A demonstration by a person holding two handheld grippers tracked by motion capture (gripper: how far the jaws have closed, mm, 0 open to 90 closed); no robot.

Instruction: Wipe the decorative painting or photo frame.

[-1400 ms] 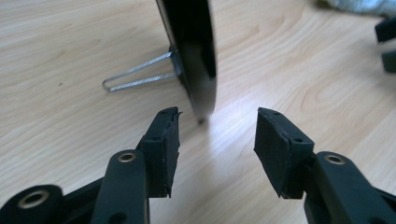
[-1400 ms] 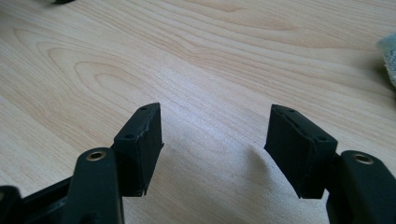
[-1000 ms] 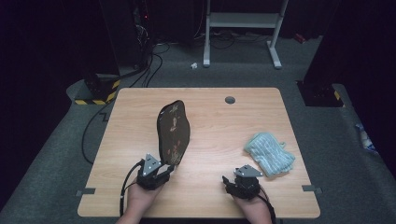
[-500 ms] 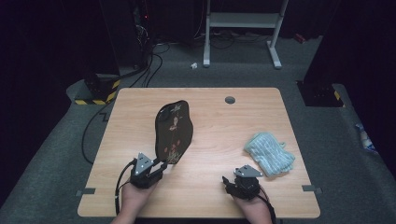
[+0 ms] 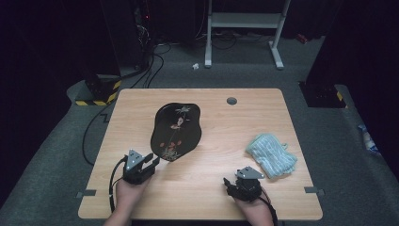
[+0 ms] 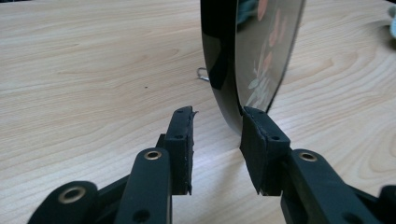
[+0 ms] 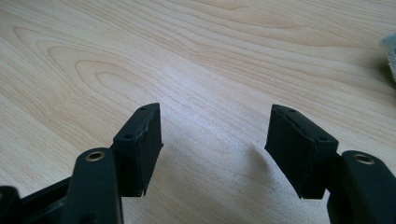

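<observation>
A black lacquer tray point(image 5: 176, 129) painted with pink flowers stands tilted on the wooden table point(image 5: 221, 197), its painted face toward the camera. My left gripper point(image 5: 153, 161) is at the tray's near end. In the left gripper view the tray rim point(image 6: 224, 60) rises between the jaws of the left gripper point(image 6: 217, 116). The rim lies against the right pad point(image 6: 261, 140), and a gap separates it from the left pad point(image 6: 182, 135). My right gripper point(image 5: 234, 182) rests open near the front edge, and in its own view nothing is between the jaws of the right gripper point(image 7: 215, 116).
A crumpled light-blue cloth point(image 5: 271, 154) lies on the table right of centre, its corner also at the edge of the right gripper view point(image 7: 390, 51). A round cable hole point(image 5: 231, 100) sits near the far edge. Cables and a white stand are on the floor behind.
The tray has tipped from nearly edge-on, dark back showing, to showing its painted face. My left hand has shifted left along the table. The right hand has not moved.
</observation>
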